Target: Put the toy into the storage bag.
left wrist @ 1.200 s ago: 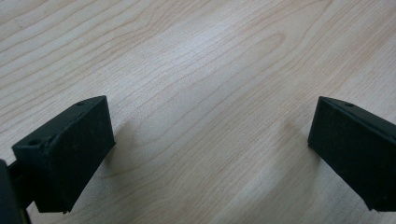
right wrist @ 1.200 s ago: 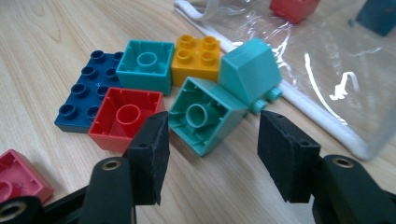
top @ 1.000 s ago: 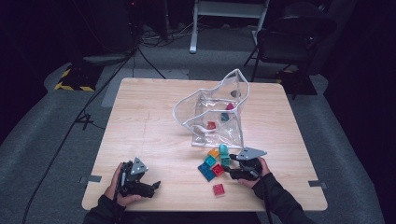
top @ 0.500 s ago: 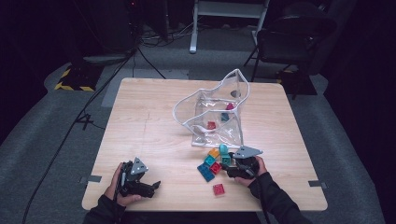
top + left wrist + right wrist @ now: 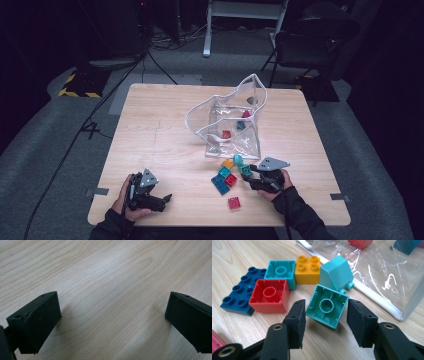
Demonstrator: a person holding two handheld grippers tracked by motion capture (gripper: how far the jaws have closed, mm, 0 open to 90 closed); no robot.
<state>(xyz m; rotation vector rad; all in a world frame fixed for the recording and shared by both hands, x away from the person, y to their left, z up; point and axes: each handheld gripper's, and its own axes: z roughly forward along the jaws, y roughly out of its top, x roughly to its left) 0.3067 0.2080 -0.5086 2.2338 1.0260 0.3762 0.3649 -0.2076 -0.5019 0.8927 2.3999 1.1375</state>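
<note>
Grasp step: my right fingers (image 5: 325, 323) have just been closing around the upside-down teal plastic brick (image 5: 327, 305), pads flanking it, seemingly not yet pressing. Left fingers (image 5: 110, 322) apart, idle over bare bench (image 5: 105, 277). Next: pinch, lift toward the clear plastic bag (image 5: 387, 277) ahead-right.

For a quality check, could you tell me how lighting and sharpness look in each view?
High view: soft, dark surroundings, lit table. Left gripper view: sharp wood grain, soft jaw shadows. Right gripper view: crisp teal block, glare on the clear bag.
</note>
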